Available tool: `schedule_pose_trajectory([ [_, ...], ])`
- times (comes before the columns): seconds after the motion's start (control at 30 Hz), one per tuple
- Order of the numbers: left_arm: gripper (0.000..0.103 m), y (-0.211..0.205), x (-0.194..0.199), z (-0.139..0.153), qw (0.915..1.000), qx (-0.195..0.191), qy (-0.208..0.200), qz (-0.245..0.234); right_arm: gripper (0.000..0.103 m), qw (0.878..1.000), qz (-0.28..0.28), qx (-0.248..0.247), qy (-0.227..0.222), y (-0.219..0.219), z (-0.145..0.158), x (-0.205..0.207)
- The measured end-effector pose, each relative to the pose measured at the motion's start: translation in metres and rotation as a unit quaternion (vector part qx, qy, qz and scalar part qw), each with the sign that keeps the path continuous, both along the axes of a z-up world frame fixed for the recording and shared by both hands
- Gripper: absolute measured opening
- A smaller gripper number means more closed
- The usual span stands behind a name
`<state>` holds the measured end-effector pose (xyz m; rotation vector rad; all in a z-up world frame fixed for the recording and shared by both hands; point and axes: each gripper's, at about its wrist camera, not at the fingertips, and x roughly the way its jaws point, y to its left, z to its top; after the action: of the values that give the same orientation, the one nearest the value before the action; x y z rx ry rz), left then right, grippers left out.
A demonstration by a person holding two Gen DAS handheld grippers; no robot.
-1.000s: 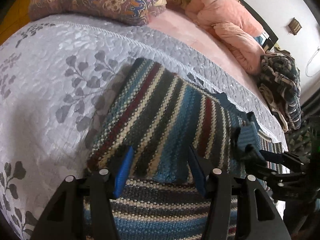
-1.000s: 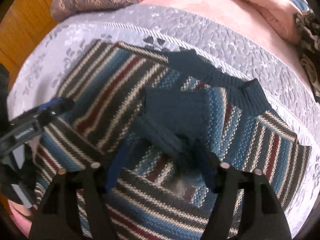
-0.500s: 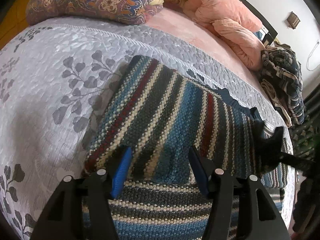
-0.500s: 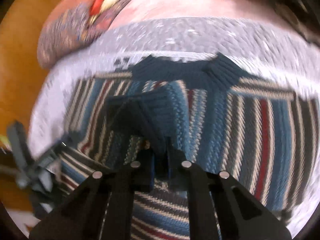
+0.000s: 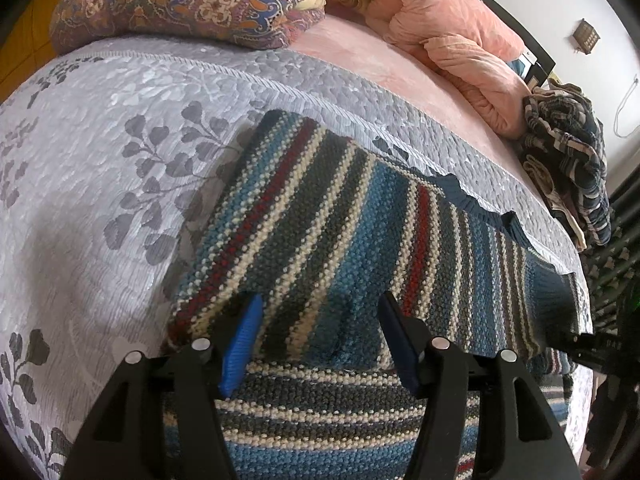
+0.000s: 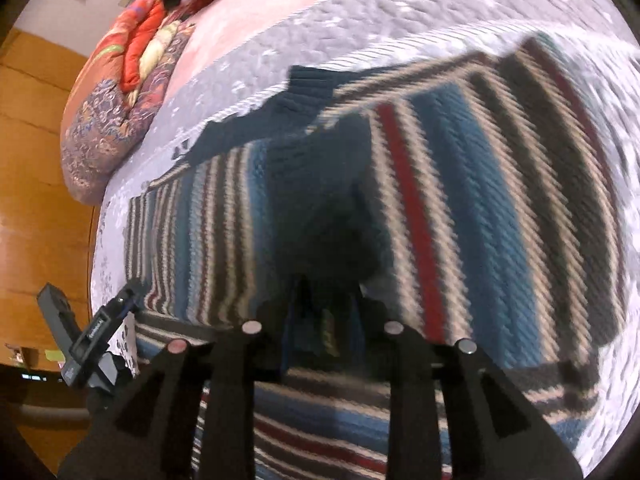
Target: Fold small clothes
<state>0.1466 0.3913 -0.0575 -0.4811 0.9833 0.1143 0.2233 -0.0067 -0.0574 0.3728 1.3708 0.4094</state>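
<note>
Striped knit sweater (image 5: pixel 340 240) on grey quilted bedspread (image 5: pixel 100 160), one tool each side.

Left tool (image 5: pixel 316 320): blue-padded jaws spread wide over the sweater's folded edge, gripping nothing. Right tool (image 6: pixel 324 304): jaws partly apart around a dark navy fold of the knit; the blur makes it impossible to tell whether that fold is pinched. Writing: white lettering on the left tool's body in the right view, too smeared to read. Left view only: pink blanket (image 5: pixel 460 48), crumpled plaid garment (image 5: pixel 568 152), small wall fixture (image 5: pixel 586 36). Right view only: wooden floor (image 6: pixel 36 180), red-orange folds on the patterned pillow (image 6: pixel 108 128), navy collar (image 6: pixel 308 88) lying against the bedspread.
</note>
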Motion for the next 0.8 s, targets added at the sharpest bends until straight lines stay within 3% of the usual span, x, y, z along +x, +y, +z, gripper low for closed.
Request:
schedule_pose_trajectory([
  [0.07, 0.061, 0.0, 0.0, 0.0, 1.0, -0.001, 0.0, 0.001, 0.029, 1.0, -0.011, 0.028, 0.002, -0.013, 0.0, -0.003],
  [0.1, 0.061, 0.0, 0.0, 0.001, 1.0, -0.003, 0.0, 0.002, 0.041, 0.999, -0.018, 0.036, 0.001, -0.018, 0.0, -0.003],
  [0.17, 0.061, 0.0, -0.001, 0.004, 1.0, -0.006, -0.005, 0.003, 0.054, 0.999, -0.03, 0.041, -0.01, -0.026, 0.004, 0.0],
  [0.33, 0.061, -0.009, -0.001, 0.018, 0.9993, -0.021, -0.025, -0.017, 0.054, 0.998, -0.034, 0.044, 0.007, -0.017, -0.006, 0.019],
  [0.43, 0.062, -0.021, 0.002, 0.02, 0.9988, -0.014, -0.027, -0.038, 0.043, 0.999, -0.035, 0.026, 0.005, -0.008, -0.007, 0.025],
  [0.5, 0.062, -0.026, 0.005, 0.015, 0.9987, -0.007, -0.018, -0.047, 0.025, 0.999, -0.028, 0.015, -0.003, -0.004, -0.004, 0.026],
  [0.6, 0.062, -0.03, 0.006, 0.009, 0.9987, 0.0, -0.004, -0.05, 0.013, 1.0, -0.017, 0.007, -0.016, -0.003, 0.003, 0.023],
  [0.8, 0.064, -0.029, 0.0, 0.018, 0.9988, 0.0, -0.018, -0.047, 0.01, 0.999, -0.022, -0.004, -0.047, -0.016, 0.021, 0.012],
])
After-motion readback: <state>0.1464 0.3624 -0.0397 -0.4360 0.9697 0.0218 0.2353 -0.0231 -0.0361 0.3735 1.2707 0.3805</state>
